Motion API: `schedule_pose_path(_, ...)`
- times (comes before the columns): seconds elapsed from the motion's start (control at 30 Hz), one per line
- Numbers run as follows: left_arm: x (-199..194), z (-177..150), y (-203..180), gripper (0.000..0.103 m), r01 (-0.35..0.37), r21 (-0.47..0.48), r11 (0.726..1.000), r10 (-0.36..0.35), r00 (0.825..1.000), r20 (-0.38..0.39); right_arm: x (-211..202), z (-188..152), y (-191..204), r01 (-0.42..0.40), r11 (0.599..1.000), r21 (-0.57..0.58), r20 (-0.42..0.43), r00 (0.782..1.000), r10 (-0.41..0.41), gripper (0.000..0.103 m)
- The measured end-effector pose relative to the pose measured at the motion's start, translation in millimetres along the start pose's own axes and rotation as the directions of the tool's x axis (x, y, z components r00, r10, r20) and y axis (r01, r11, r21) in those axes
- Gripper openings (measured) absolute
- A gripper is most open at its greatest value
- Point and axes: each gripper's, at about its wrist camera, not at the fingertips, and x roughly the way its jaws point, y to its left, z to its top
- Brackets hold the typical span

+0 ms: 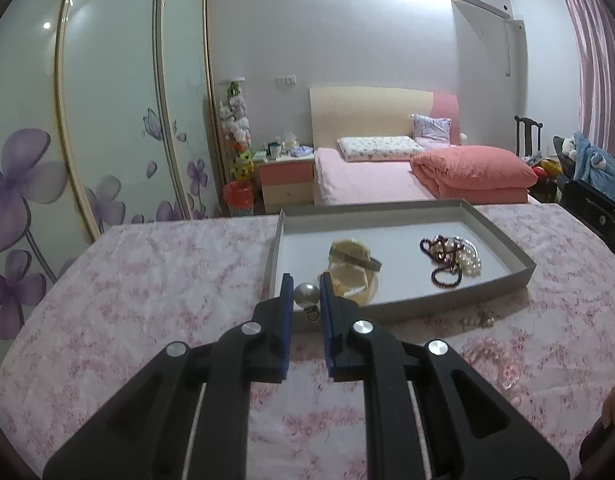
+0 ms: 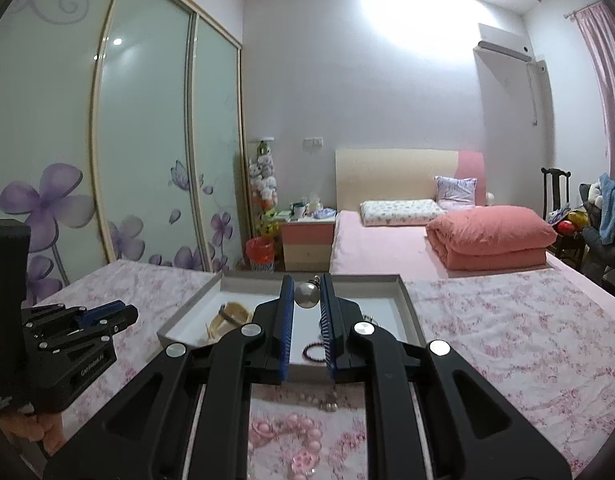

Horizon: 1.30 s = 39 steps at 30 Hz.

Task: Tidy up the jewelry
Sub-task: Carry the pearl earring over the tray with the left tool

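Here each gripper pinches one pearl earring at its fingertips. The left earring (image 1: 306,293), a round grey pearl with a small metal clip hanging under it, sits clamped in the left gripper (image 1: 306,292), raised just before the near rim of the grey tray (image 1: 503,236). The right earring (image 2: 306,294) is gripped likewise by the right gripper (image 2: 306,295), held above the tray with its clip pointing up. Both grippers tilt gently downward. Inside the tray lie a yellowish bangle (image 1: 353,276), a dark bead bracelet (image 1: 443,264) and a white pearl string (image 1: 469,262). Pink beads (image 2: 303,436) rest on the flowered tablecloth (image 1: 147,280) near the tray.
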Motion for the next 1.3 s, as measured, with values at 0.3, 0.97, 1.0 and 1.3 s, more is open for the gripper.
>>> schedule_pose_path(0.3, 2.2, 7.8, -6.1, 0.014, -0.009, 0.01, 1.0, 0.008, 0.999, 0.04, 8.0, 1.3, 2.7, 0.023, 1.0, 0.009, 0.039, 0.999, -0.023, 0.014)
schedule_pose_path(0.97, 24.8, 28.0, -11.0, 0.014, -0.008, 0.016, 1.0, 0.008, 0.999, 0.051, 30.7, 15.0, -1.4, 0.035, 0.999, 0.01, 0.044, 0.998, -0.035, 0.014)
schedule_pose_path(1.0, 28.1, 30.2, -10.9, 0.014, -0.009, 0.015, 1.0, 0.008, 0.999, 0.051, 35.2, 16.8, -2.8, 0.034, 0.999, 0.014, 0.042, 0.999, -0.035, 0.014)
schedule_pose_path(1.3, 64.4, 52.6, -12.1, 0.014, -0.006, -0.005, 1.0, 0.007, 0.997, 0.078, 77.1, 30.6, -7.7, 0.035, 0.999, 0.029, 0.061, 0.997, -0.037, 0.014)
